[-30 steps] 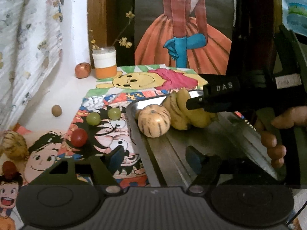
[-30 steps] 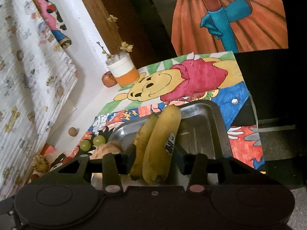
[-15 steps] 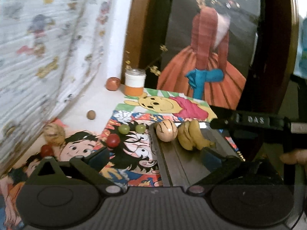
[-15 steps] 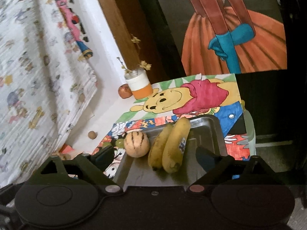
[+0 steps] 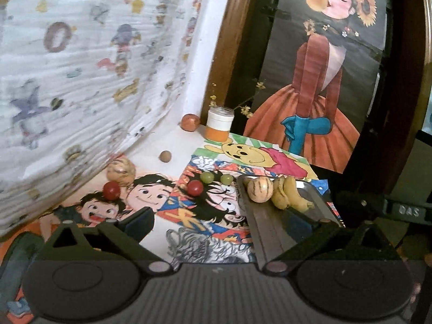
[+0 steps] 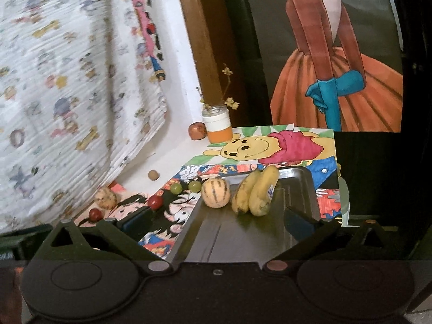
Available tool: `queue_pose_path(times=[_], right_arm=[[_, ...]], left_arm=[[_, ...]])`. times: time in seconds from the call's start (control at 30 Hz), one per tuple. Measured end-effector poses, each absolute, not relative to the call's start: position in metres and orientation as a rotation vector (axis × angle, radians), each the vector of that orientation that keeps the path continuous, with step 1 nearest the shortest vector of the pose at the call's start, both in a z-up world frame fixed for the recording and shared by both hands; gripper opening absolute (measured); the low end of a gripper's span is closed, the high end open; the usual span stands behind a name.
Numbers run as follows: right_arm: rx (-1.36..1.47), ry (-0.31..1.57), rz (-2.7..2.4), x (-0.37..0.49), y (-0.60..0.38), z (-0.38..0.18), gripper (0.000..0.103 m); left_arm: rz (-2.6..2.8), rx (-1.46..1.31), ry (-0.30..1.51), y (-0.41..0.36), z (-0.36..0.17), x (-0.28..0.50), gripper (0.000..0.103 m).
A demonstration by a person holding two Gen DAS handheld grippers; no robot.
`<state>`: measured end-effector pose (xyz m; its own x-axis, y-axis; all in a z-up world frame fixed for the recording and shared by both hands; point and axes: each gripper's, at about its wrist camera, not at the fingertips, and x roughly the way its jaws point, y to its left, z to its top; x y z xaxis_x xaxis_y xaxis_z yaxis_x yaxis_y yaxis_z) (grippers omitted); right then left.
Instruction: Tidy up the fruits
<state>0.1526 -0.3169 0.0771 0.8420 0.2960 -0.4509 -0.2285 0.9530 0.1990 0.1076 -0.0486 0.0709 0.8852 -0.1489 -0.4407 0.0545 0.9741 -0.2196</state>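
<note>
A: Claws?
B: Left gripper (image 5: 220, 222) spread wide, nothing betw. Right gripper (image 6: 218, 221) jaws opening, empty too.
A: Fruit?
B: Bananas (image 6: 256, 191) & striped melon (image 6: 216, 193) at metal tray's (image 6: 302, 186) far end.

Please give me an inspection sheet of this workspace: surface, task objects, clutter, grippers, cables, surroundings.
Surface: white table covered with cartoon drawings.
Task objects: metal tray holds two bananas and a striped melon; outside it lie two green grapes, two red tomatoes, a second striped melon, a small brown ball and an apple.
Clutter: jar with dried twigs.
Grippers: left gripper open, empty; right gripper opening, empty.
Cables: nothing seen.
Surroundings: patterned cloth, painting of a dress.
</note>
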Motion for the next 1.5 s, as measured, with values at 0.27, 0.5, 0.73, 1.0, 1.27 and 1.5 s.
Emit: queue_pose_path(times=[0.27, 0.5, 0.73, 1.0, 1.27, 1.5], right_arm=[[0.095, 0.498, 0.299, 0.104, -0.301, 0.075, 0.102], [0.066, 0.547, 0.305, 0.071, -0.287, 0.060, 0.102], [0.101, 0.640, 0.288, 0.062, -0.279, 0.037, 0.102], [0.031, 0.724, 0.302, 0.045, -0.263, 0.019, 0.102], [-0.026, 0.741, 0.343, 0.037, -0.247, 0.016, 0.102], [-0.044, 0.708, 0.370, 0.048, -0.241, 0.033, 0.102]], left_arm=[[-0.073, -0.186, 0.468, -0.035, 0.063, 0.080, 0.103], [-0.040, -0.169, 0.509, -0.020, 0.051, 0.061, 0.103], [-0.025, -0.124, 0.552, -0.019, 0.042, 0.049, 0.103], [0.006, -0.103, 0.591, -0.014, 0.034, 0.044, 0.103], [0.033, -0.105, 0.599, -0.004, 0.032, 0.038, 0.103], [0.055, -0.094, 0.589, 0.006, 0.041, 0.041, 0.103]])
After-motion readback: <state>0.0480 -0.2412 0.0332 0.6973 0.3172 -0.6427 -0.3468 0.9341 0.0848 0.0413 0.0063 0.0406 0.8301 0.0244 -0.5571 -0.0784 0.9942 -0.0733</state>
